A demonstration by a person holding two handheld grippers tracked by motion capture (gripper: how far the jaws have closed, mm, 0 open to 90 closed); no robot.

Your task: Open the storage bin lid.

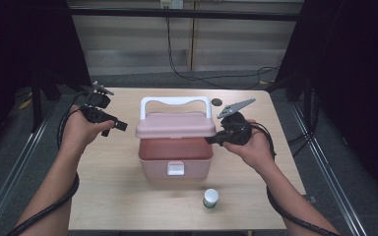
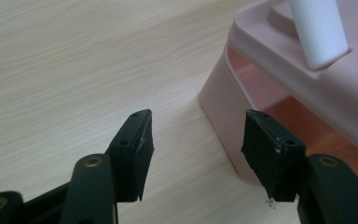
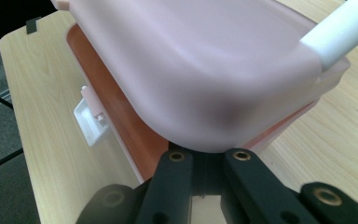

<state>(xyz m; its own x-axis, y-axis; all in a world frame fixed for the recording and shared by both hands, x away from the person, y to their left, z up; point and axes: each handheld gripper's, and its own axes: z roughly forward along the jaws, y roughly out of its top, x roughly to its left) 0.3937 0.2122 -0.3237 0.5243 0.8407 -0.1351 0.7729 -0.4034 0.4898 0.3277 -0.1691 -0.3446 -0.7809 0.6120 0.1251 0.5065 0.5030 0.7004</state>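
The light wood table point(image 1: 128, 196) carries a pink box point(image 1: 175, 158) at its centre. Your right gripper point(image 1: 211, 139), at the box's 3 o'clock, is clamped on the raised lid point(image 1: 176, 125). Your left gripper point(image 1: 120, 126), at its 9 o'clock, stands parted and empty. A small bottle point(image 1: 210, 197) stands at 5 o'clock.

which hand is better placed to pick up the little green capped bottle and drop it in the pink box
Probably left. The left gripper is open and holds nothing, beside the pink box. The right gripper is shut on the lid, propping it up. The bottle stands nearer the right hand, though.
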